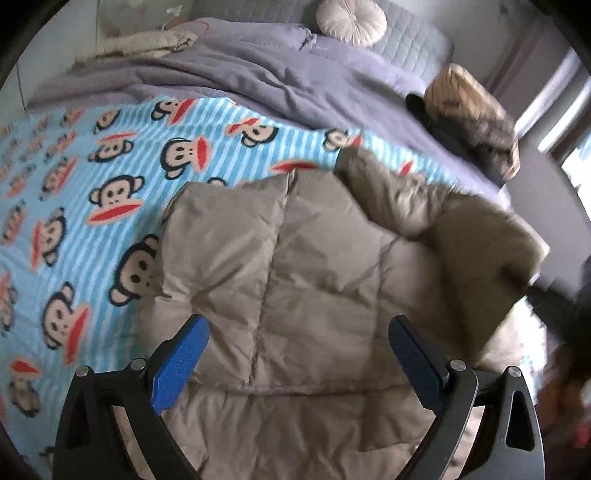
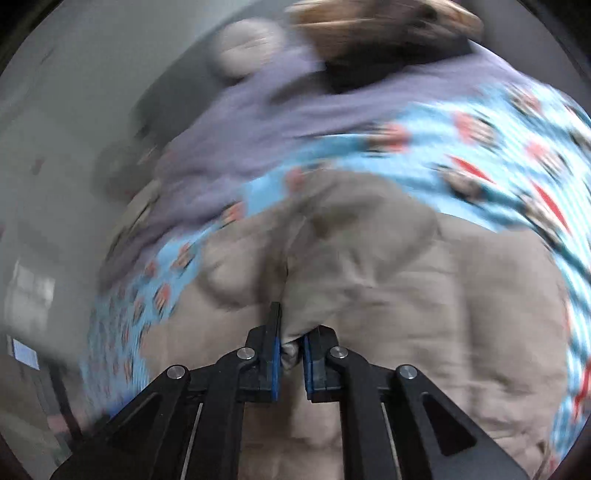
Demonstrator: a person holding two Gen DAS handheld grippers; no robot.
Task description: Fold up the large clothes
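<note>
Your right gripper point(image 2: 291, 345) pinches only a thin fold of the beige puffer jacket point(image 1: 295, 266), which lies on the monkey blanket point(image 1: 92, 177); slick fabric could slip out mid-fold. Left gripper point(image 1: 295, 354) hangs spread wide, empty, so the bulk underneath could drag w/ nothing pinning it.

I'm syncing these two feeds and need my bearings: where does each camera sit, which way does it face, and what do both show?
Left wrist: on the left gripper, angled down at the beige puffer jacket on the monkey-print blanket; its open blue-padded fingers frame the jacket.
Right wrist: on the right gripper, angled down at the same jacket, blurred; its fingers pinch a fold of it.
Shared: jacket, blanket, purple duvet, round cushion.
</note>
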